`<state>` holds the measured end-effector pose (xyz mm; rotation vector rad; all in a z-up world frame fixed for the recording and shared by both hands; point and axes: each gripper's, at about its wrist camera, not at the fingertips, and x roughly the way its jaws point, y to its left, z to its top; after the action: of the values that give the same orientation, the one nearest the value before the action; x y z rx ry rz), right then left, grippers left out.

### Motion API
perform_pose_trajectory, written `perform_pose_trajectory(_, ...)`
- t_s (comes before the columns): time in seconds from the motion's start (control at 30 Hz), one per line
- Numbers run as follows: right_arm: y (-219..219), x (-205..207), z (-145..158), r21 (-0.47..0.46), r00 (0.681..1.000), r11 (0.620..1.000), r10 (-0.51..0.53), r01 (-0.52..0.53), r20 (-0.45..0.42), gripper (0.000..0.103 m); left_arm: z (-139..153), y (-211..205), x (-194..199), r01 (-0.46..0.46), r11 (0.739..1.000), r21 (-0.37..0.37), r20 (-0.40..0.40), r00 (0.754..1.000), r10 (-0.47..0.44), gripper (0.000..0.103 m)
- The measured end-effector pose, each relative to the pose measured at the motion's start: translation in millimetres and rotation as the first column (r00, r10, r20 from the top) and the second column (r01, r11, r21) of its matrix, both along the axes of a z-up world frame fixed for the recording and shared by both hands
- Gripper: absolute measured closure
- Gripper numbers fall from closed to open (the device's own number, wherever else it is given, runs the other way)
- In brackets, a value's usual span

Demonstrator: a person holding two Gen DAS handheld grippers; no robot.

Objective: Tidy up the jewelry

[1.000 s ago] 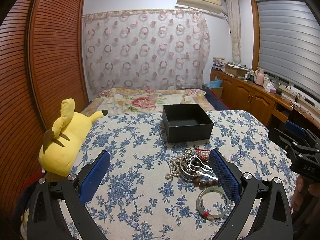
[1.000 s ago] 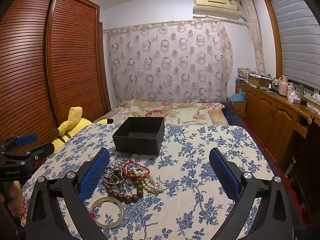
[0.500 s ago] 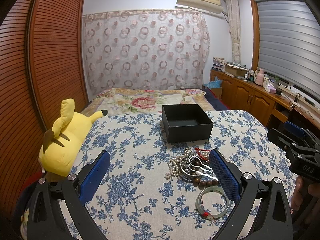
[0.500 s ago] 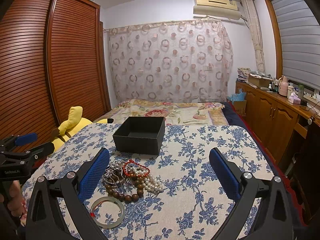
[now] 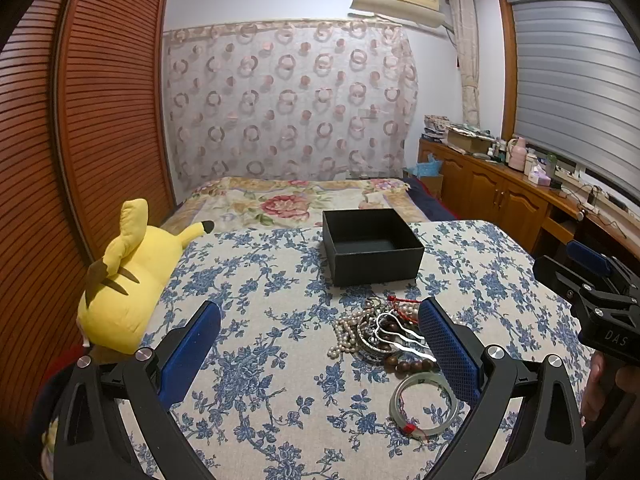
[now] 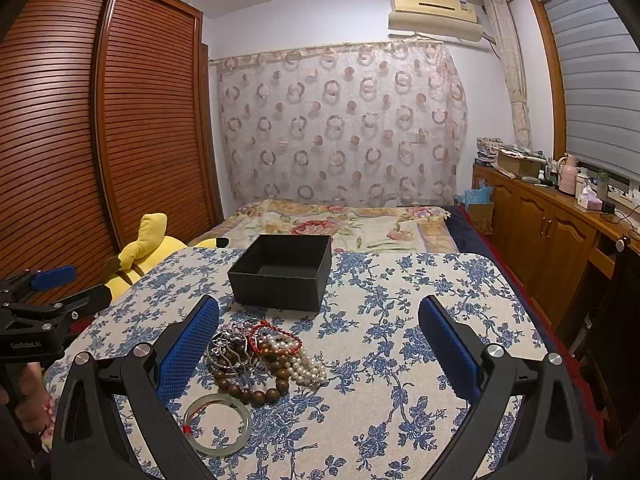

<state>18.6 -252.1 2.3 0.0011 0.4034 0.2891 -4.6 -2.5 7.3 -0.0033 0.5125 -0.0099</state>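
Note:
A pile of jewelry (image 5: 380, 332) lies on the blue-flowered tablecloth: pearl strands, a red cord bracelet, brown wooden beads and silver pieces. It also shows in the right wrist view (image 6: 264, 354). A pale green jade bangle (image 5: 424, 408) lies nearest me, apart from the pile; it shows in the right wrist view too (image 6: 218, 424). An open black box (image 5: 372, 246) stands empty behind the pile (image 6: 282, 270). My left gripper (image 5: 320, 344) is open and empty, left of the pile. My right gripper (image 6: 320, 344) is open and empty, right of the pile.
A yellow plush toy (image 5: 128, 284) lies off the table's left edge. A bed with a floral cover (image 5: 296, 204) is behind the table. Wooden cabinets (image 6: 552, 236) run along the right wall, a slatted wardrobe (image 6: 100, 140) along the left.

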Motion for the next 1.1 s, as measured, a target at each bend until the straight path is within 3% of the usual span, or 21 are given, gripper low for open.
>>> perform_pose_trajectory(0.3,-0.2,-0.7,-0.2,-0.005,1.0,1.0,0.0,0.0,-0.005,0.002,0.1,-4.3,0.7,0.007,1.0,-0.004,-0.014,1.0,-0.007,0.007)
perform_pose_trajectory(0.6,-4.1,2.4,-6.3,-0.016,0.999,0.999,0.032,-0.032,-0.044,0.002,-27.7,-7.7,15.0,0.085,0.996,-0.027,-0.099,0.991,-0.087,0.007)
perform_pose_trajectory(0.77,-13.5,7.8,-18.2,-0.023,0.996,0.999,0.044,-0.046,-0.074,0.002,-50.4,-17.8,23.1,0.152,0.988,-0.035,-0.165,0.974,-0.156,0.007)
perform_pose_trajectory(1.1,-28.9,17.1,-44.4,-0.03,0.989,0.998,0.05,-0.054,-0.137,0.007,-89.3,-41.8,35.9,0.276,0.957,-0.092,-0.294,0.91,-0.291,0.007)
